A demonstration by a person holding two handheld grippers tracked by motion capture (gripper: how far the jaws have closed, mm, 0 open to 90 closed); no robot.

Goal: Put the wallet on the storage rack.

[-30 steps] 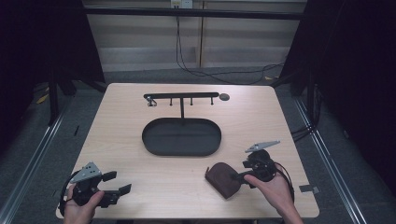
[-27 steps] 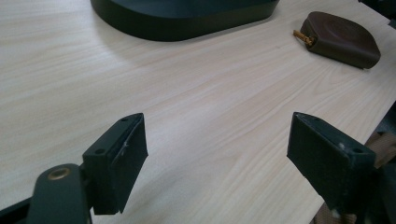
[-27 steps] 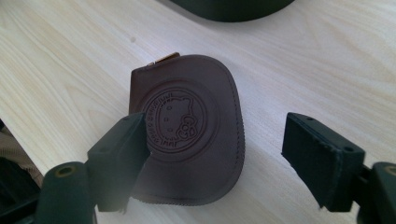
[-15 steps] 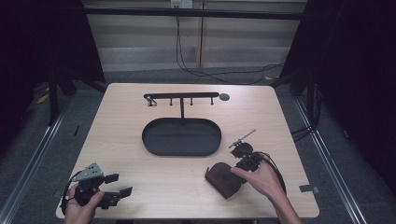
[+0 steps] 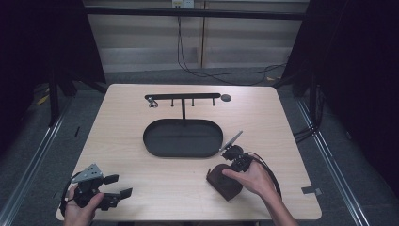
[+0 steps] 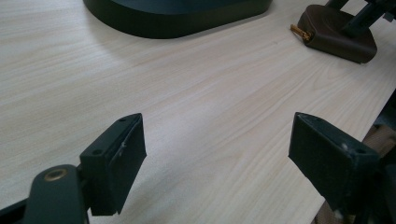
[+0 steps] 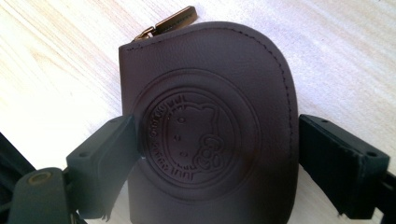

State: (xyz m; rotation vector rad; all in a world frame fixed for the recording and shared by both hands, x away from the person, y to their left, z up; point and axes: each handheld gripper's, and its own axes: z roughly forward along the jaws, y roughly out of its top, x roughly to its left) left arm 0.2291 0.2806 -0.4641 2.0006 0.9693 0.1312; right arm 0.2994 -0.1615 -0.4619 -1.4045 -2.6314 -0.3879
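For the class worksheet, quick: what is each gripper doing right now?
Left gripper: open, holding nothing, over bare table.
Right gripper: open, jaws either side of the brown pouch, not clamped.

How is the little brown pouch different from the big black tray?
The brown pouch is small, while the black tray is far bigger. The pouch is leather with a stamped round picture and a gold zip pull; the tray is plain and oval with a raised rim. The pouch lies between the open right gripper jaws; nothing touches the tray. Both lie flat on the wooden table.
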